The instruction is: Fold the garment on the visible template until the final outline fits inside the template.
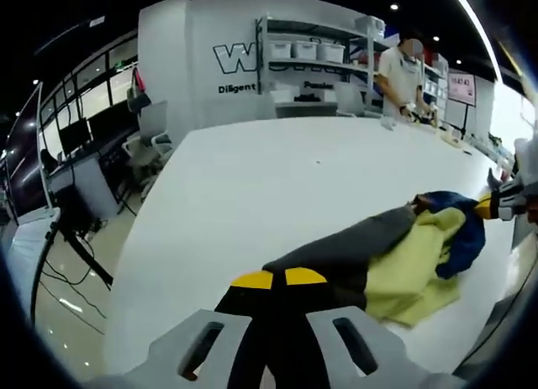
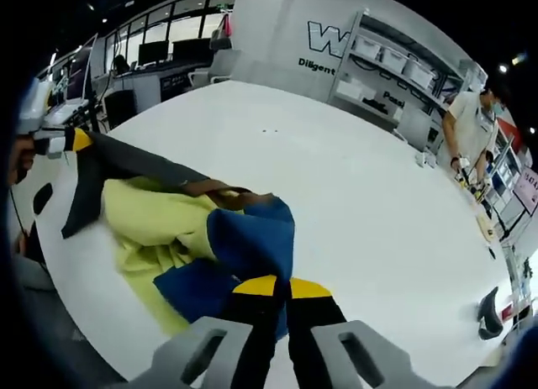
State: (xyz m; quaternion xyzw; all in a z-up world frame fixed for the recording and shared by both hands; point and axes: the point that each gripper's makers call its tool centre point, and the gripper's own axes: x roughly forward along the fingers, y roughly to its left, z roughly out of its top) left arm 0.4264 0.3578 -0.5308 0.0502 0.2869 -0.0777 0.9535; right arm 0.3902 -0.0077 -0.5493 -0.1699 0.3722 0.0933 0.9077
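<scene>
Garment (image 1: pixel 395 254): one crumpled piece in dark grey, pale yellow and blue, lying on the white counter (image 1: pixel 252 187). It stretches between the two sets of tongs, bunched and unfolded.

Left tongs (image 1: pixel 278 280): yellow-tipped black jaws pressed together, pinching the dark grey end of the garment. From here the cloth runs ahead and to the right, grey first, then yellow, with the blue part farthest off. The right tongs (image 1: pixel 496 206) show at the far right edge of the left gripper view, at the blue end.

Right tongs (image 2: pixel 275 288): yellow-tipped jaws closed together on the blue fabric, which folds up just ahead of them. In the right gripper view the garment (image 2: pixel 185 229) spreads to the left of these tongs, yellow in the middle and the grey strip running away to the left tongs (image 2: pixel 63 141), which grip its far end.

Counter (image 2: pixel 353 179): broad, white, rounded at its edge; bare beyond the garment.

Person (image 1: pixel 403 74): standing at the far side of the counter, in a light top.

Shelves (image 1: pixel 315 53): metal rack with white bins, behind the counter against a white wall with dark lettering.
</scene>
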